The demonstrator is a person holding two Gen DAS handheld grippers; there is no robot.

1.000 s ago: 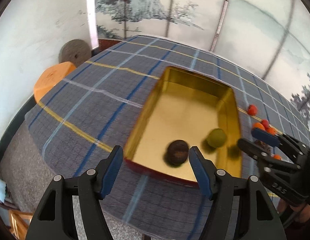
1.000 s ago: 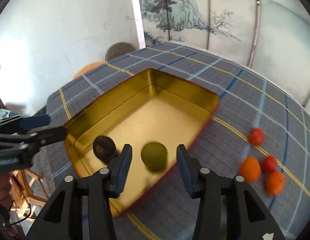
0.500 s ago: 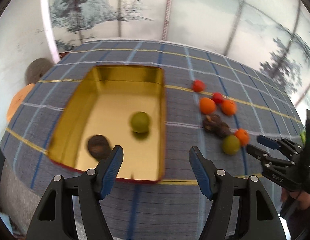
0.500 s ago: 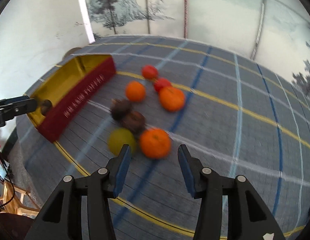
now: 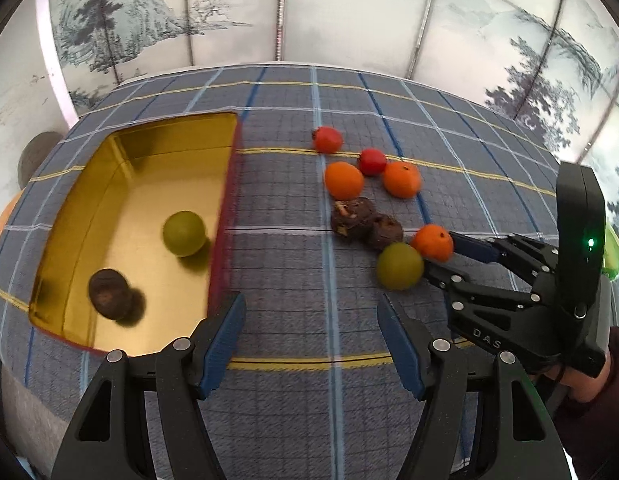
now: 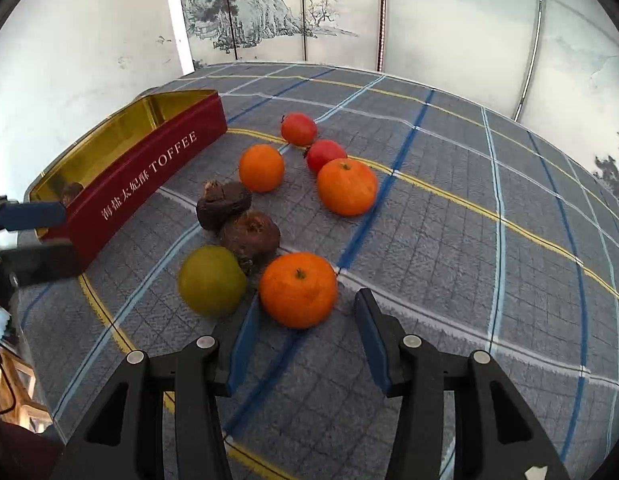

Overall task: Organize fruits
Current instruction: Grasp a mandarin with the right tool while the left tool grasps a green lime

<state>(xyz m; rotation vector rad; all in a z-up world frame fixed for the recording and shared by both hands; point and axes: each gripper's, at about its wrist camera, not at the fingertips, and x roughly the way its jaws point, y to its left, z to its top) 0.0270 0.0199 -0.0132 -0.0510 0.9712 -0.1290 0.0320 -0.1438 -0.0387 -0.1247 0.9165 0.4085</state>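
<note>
A red toffee tin with a gold inside holds a green fruit and a dark brown fruit. On the cloth lie several loose fruits: oranges, red ones, two brown ones and a green one. My right gripper is open, its jaws just short of the nearest orange. My left gripper is open and empty above bare cloth right of the tin; its fingers show at the left edge of the right wrist view.
The checked blue-grey tablecloth covers a round table. A painted folding screen stands behind. An orange stool and a grey one sit past the table's left edge.
Both grippers have swung right, away from the tin. The right gripper has closed in on the nearest orange. The green and brown fruits stay in the tin.
</note>
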